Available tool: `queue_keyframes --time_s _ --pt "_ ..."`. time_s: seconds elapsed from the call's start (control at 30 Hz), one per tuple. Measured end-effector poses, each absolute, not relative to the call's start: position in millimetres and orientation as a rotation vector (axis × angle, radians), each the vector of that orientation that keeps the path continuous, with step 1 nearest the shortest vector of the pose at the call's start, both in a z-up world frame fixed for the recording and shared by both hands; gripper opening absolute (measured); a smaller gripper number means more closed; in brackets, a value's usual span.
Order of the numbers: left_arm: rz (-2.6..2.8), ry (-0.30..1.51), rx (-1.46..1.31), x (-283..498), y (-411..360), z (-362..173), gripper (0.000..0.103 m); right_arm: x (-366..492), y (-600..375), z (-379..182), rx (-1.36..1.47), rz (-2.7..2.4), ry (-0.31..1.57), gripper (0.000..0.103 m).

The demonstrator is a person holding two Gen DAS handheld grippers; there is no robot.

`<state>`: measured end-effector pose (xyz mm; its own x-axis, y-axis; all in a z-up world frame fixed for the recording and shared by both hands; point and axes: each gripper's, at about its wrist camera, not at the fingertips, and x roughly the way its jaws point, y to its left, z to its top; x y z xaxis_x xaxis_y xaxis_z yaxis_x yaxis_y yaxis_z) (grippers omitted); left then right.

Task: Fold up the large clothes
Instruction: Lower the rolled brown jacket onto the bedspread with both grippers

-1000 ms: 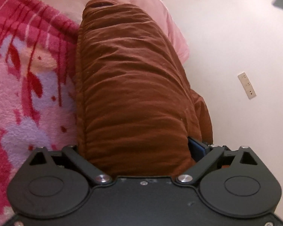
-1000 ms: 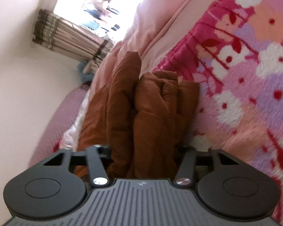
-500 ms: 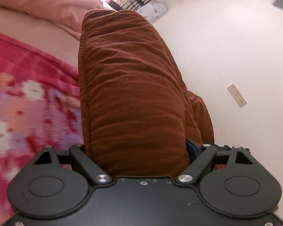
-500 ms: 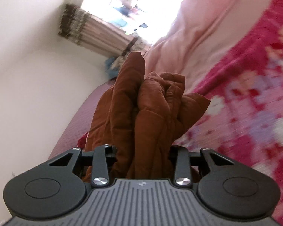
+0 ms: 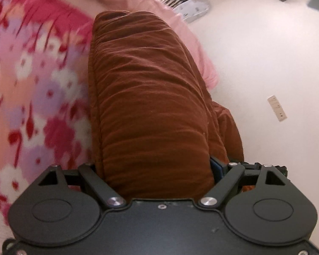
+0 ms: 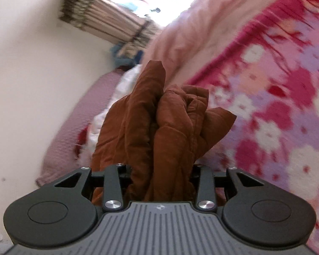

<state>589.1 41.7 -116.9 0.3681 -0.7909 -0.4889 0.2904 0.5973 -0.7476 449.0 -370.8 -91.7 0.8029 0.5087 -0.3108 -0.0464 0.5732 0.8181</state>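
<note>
A bulky brown padded garment [image 5: 142, 80] fills the space between the jaws of my left gripper [image 5: 157, 159] as a thick folded roll. The jaws stand wide and press on it from both sides, and a blue pad [image 5: 215, 167] shows at the right side. The cloth hides the fingertips. In the right wrist view the bunched end of the same brown garment [image 6: 159, 110] sticks up between the jaws of my right gripper [image 6: 161, 170], which is shut on several layers. The garment hangs above the flowered pink blanket [image 5: 36, 97].
The pink flowered blanket [image 6: 276, 106] covers the bed, with a pale pink quilt [image 6: 202, 27] beyond it. A white wall [image 5: 265, 53] with a socket [image 5: 277, 108] lies to the right in the left wrist view. A striped curtain [image 6: 104, 23] and a bright window are farther off.
Both grippers have swung sideways with the brown garment still in them. The flowered blanket takes up more of both views than half a second ago. Neither grip looks different.
</note>
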Motion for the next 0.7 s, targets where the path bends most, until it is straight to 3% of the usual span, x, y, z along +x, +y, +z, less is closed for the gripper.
queue_keyframes --time_s 0.13,0.3,0.47,0.7 --pt "-0.74 0.972 -0.618 592 48 -139 0.092 443 -379 -123 0.949 0.325 0.564 0.045" --pt "-0.705 0.993 -0.543 586 55 -120 0.092 431 -389 -141 1.039 0.341 0.531 0.06" --pt "-0.608 0.884 -0.403 548 77 -76 0.089 396 -391 -101 0.915 0.206 0.519 0.069" --pt "-0.57 0.668 -0.291 461 54 -17 0.089 344 -331 -6 0.522 0.115 0.377 0.065"
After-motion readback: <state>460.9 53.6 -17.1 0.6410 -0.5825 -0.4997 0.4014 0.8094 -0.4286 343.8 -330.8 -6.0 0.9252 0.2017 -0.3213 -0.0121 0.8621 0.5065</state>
